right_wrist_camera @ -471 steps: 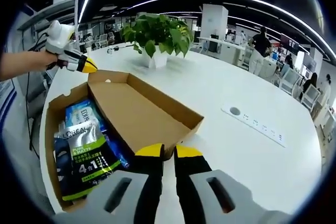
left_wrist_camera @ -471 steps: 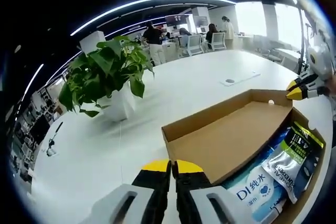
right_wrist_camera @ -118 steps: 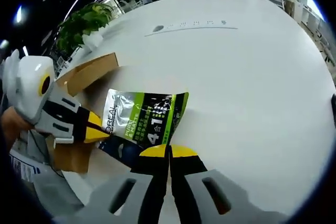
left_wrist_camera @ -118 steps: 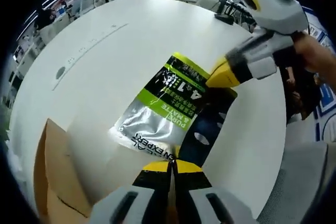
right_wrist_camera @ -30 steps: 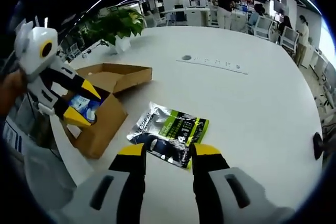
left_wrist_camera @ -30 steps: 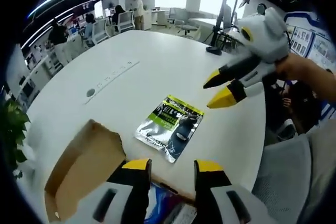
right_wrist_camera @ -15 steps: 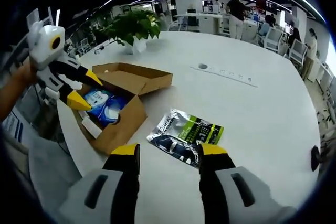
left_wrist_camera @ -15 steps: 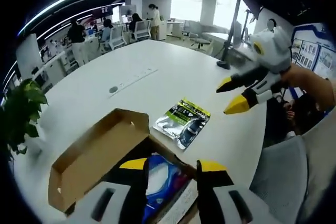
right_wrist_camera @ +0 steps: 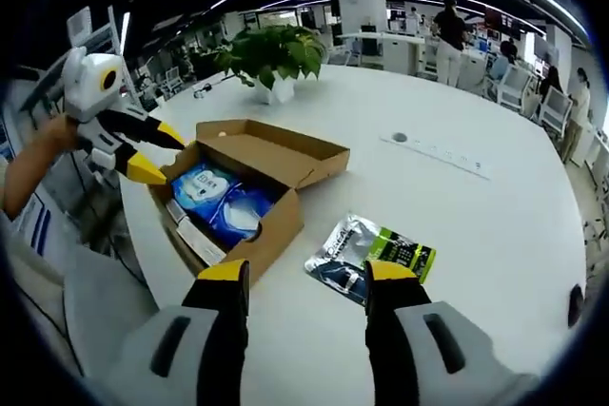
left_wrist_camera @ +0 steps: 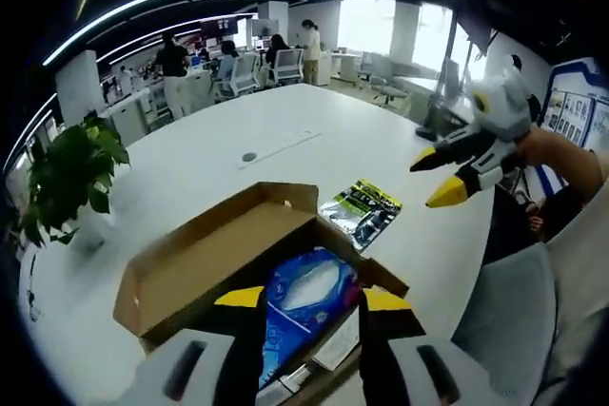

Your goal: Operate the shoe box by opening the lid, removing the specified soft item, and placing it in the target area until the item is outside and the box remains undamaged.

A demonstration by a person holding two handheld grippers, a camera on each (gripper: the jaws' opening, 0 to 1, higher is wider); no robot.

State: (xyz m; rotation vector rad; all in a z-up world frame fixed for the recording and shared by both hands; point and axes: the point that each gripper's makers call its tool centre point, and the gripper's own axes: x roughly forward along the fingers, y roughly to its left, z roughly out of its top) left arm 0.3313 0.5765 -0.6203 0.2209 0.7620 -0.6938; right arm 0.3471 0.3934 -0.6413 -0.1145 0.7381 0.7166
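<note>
Both cameras have drawn back: the green-and-silver soft pouch [right_wrist_camera: 373, 255] lies on the white surface [right_wrist_camera: 495, 225] beside the open brown cardboard shoe box [right_wrist_camera: 255, 199]. Left gripper [left_wrist_camera: 311, 298] and right gripper [right_wrist_camera: 308, 272] gape empty. Best retreat upward, clear of the flaps.

Bright ceiling strips, warped edges.
</note>
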